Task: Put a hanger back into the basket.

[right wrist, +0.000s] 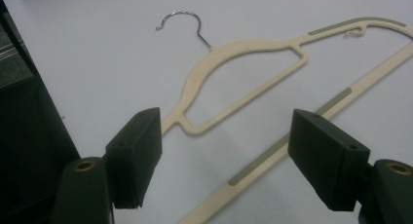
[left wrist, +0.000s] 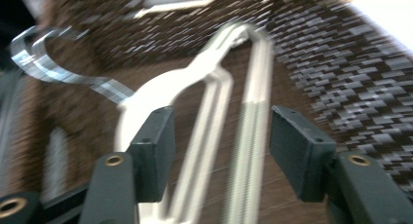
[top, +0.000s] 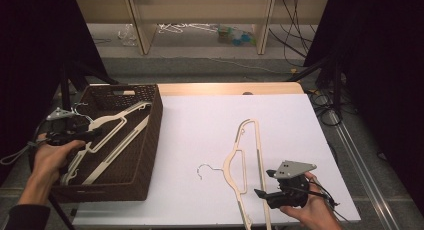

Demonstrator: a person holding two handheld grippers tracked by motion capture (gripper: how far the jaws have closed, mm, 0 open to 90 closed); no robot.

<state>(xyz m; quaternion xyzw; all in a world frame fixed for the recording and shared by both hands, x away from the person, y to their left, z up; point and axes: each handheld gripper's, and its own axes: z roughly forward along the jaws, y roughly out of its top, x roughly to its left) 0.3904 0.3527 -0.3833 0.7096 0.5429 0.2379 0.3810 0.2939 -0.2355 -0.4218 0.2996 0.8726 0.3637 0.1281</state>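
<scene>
Leftmost, the left hand (top: 52, 157) reaches over the woven basket (top: 150, 140), its left claw (top: 90, 134) released above the basketed hanger (top: 112, 135), jaws apart. At four o'clock on the white surface (top: 200, 135), the right hand (top: 312, 207) holds the right claw (top: 264, 182) level, released, jaws straddling the cream hanger (top: 242, 155) untouched.

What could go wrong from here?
1. Left gripper is open over the hanger in the basket; its hook could snag the weave or the gripper.
2. Table hanger overhangs the near edge; a clumsy grab by the open right gripper might push it off.
</scene>
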